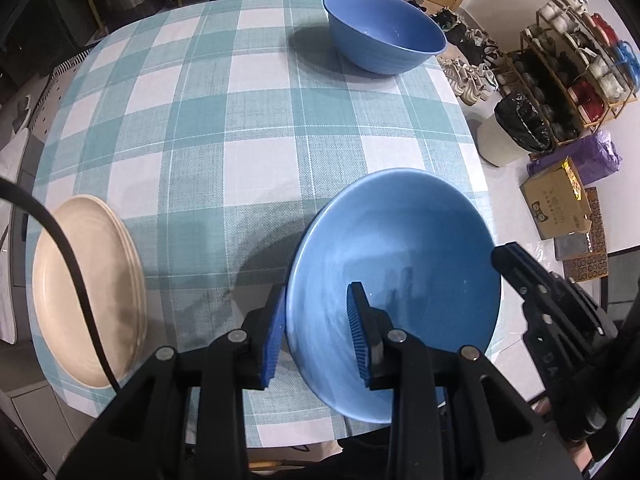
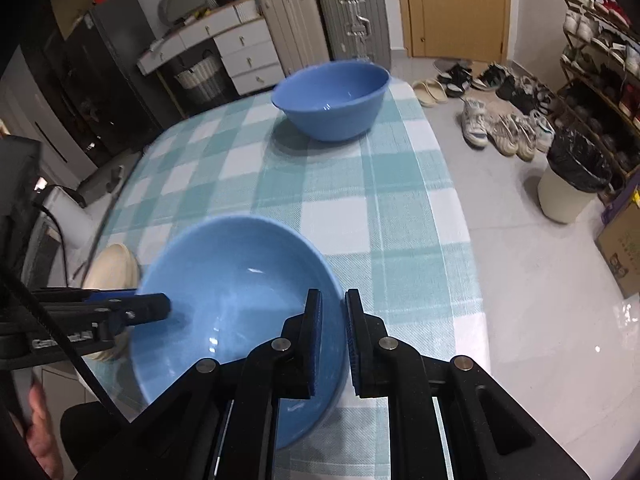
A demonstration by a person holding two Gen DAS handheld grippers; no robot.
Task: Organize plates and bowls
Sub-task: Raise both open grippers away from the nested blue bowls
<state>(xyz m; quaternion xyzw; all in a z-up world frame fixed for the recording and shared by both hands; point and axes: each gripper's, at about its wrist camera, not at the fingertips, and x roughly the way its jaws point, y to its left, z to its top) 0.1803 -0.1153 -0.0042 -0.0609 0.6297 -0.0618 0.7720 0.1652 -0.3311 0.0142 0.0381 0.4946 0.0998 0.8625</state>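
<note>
While both grippers straddle its rim, the near blue bowl (image 1: pixel 394 292) sits at the front edge of the checked tablecloth (image 1: pixel 240 128), a little tilted, and whether it rests on the cloth or hangs just above it cannot be told. On the bowl's left side, the left gripper (image 1: pixel 318 336) has one pad (image 1: pixel 274 344) outside the wall and the other inside, with a clear gap left, so it is open around the rim, not clamped. Opposite it, the right gripper (image 2: pixel 334 344) stands nearly closed across the wall; whether it truly pinches cannot be told. The bowl looks glazed and hard, likely ceramic: stiff, fairly heavy, slick, and apt to chip if knocked. The rim is the sensible hold, taken on two opposite sides so that the weight does not swing it. A second blue bowl (image 1: pixel 384 32) stands upright at the far end of the table, well apart, a likely place to nest this one. The cream plates (image 1: pixel 90 292) lie stacked at the left edge
</note>
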